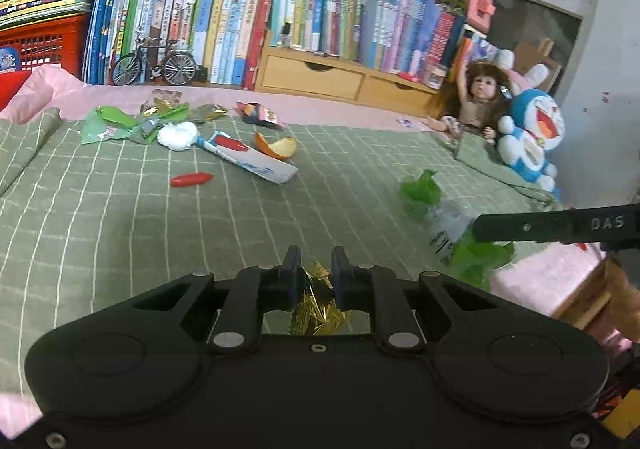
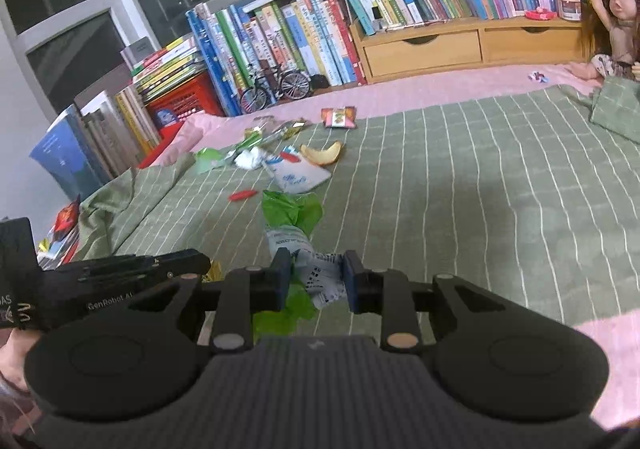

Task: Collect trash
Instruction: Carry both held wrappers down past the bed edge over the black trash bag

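My left gripper (image 1: 316, 263) is shut on a crumpled gold foil wrapper (image 1: 318, 303) above the green checked blanket (image 1: 120, 229). My right gripper (image 2: 314, 269) is shut on a green and white plastic bag (image 2: 294, 213) with printed text; the same bag (image 1: 424, 193) shows at the right of the left wrist view, under the right gripper's finger (image 1: 520, 227). More trash lies farther back on the bed: a white paper wad (image 1: 178, 135), a toothpaste tube (image 1: 248, 159), an orange peel (image 1: 278, 147), a red wrapper (image 1: 190, 180), green wrappers (image 1: 116, 121) and a snack packet (image 1: 260, 113).
Books (image 1: 240, 17) line the back, with a model bicycle (image 1: 154, 63), a red crate (image 1: 44, 45) and wooden drawers (image 1: 340, 77). A doll (image 1: 478, 97) and a blue plush toy (image 1: 532, 129) sit at the right. The pink sheet (image 1: 548, 277) marks the bed's edge.
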Motion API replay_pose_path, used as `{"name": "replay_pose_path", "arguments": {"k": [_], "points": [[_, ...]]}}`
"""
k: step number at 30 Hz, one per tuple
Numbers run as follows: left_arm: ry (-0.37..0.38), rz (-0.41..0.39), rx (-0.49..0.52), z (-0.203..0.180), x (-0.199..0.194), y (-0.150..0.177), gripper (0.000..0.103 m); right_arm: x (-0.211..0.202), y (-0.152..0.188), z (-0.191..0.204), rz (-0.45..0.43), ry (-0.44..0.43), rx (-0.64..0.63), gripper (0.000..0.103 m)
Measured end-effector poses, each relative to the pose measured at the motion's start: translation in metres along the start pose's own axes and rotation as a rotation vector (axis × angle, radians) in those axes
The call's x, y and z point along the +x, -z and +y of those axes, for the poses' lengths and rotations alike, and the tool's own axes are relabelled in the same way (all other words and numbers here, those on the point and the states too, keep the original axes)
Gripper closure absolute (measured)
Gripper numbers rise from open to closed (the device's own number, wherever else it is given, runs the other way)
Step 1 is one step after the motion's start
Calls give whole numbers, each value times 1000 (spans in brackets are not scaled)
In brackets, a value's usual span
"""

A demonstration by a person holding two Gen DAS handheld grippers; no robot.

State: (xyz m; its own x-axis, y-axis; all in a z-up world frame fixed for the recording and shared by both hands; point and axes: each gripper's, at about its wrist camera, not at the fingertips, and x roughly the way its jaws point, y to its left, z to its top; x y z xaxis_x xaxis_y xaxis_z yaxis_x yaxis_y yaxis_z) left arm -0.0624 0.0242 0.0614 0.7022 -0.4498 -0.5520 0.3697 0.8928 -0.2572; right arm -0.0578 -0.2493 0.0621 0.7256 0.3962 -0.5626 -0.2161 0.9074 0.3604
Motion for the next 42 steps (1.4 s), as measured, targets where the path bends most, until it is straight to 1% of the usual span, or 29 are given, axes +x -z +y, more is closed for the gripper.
{"name": "replay_pose_path", "arguments": {"k": [5,8,12,16,19,22,26,32,39,42], "points": [[38,-7,32,-14,-20,21,88,-19,29,-1,-35,-17,62,72],[71,-13,46,-24,-32,34,88,-27,44,-1,-27,-44,110,72],[113,-24,65,-35,-50,52,88,-41,67,0,-8,-43,155,72],[146,-1,68,-43,-66,73,88,-56,87,4,34,-43,147,72],[162,34,63,-47,-76,91,88,-66,102,10,62,-31,124,72],[172,69,64,-50,-83,109,88,-71,118,10,99,-34,131,72],[171,125,44,-51,-82,130,88,-66,138,6,162,-13,151,72],[143,206,-8,-47,-66,152,88,-42,159,-2,261,40,200,71],[100,253,-39,-48,-43,180,88,-16,184,-10,341,86,251,71],[88,262,-50,-49,-37,183,85,-14,190,-12,346,81,271,68]]}}
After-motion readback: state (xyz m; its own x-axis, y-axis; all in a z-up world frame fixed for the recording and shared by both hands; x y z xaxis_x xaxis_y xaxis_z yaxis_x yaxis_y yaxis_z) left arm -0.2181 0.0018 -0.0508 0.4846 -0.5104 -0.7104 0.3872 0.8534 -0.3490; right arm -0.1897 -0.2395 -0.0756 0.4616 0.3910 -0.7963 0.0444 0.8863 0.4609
